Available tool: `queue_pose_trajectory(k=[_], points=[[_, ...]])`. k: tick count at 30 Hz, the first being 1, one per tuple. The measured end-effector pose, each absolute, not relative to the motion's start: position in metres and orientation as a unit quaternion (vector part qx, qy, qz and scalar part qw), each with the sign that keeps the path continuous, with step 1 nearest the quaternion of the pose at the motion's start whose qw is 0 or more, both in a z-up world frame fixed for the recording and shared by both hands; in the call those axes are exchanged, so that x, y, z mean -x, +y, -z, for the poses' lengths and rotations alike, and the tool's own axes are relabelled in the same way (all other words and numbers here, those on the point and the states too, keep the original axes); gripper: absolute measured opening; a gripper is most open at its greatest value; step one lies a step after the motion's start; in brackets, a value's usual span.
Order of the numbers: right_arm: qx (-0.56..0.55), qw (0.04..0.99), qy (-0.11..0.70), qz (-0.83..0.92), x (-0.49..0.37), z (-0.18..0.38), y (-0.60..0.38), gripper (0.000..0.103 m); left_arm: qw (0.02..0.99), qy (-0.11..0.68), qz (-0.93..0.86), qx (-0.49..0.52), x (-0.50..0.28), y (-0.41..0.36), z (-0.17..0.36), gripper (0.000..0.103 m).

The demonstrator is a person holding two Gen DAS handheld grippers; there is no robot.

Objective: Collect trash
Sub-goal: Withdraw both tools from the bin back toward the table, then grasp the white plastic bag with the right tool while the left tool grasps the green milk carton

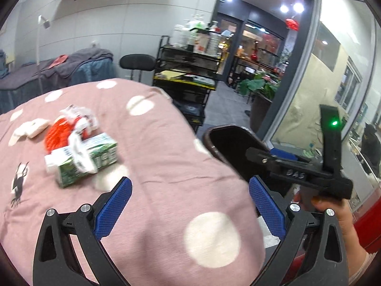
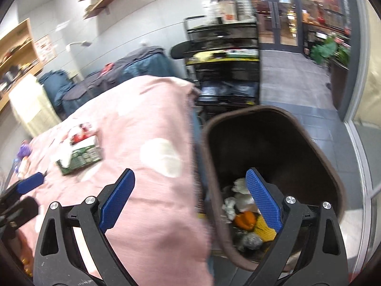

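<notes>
A green drink carton lies on the pink spotted cloth with crumpled white paper, an orange-red net and a white tissue around it. The carton also shows in the right wrist view. A brown trash bin stands beside the table's right edge, holding white tissues, an orange item and foil. My left gripper is open and empty over the cloth, nearer than the carton. My right gripper is open and empty, its right finger over the bin's mouth.
A black wire cart with bottles stands behind the table. A glass wall and doors are at the right. A draped bed is at the back left. Small items lie at the cloth's left edge.
</notes>
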State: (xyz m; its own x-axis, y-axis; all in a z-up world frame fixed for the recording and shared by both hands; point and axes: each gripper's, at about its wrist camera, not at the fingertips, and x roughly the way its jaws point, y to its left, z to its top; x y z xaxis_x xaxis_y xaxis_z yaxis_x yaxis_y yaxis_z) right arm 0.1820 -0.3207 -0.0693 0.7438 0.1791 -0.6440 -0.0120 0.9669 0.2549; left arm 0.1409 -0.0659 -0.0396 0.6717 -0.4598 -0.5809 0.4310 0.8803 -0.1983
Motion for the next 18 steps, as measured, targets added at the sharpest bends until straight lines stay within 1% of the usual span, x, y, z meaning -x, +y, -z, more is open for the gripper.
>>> queue_pose_trajectory(k=[8,18], points=[[-0.098,0.917,0.358,-0.148,-0.208,0.047,-0.254,0.093,0.926,0.334,0.175,0.033,-0.149,-0.007,0.051,0.097],[-0.079,0.873,0.401,-0.267,-0.268,0.038,-0.147,0.093,0.932,0.341,0.124,-0.004,-0.167,0.048,0.053,0.097]])
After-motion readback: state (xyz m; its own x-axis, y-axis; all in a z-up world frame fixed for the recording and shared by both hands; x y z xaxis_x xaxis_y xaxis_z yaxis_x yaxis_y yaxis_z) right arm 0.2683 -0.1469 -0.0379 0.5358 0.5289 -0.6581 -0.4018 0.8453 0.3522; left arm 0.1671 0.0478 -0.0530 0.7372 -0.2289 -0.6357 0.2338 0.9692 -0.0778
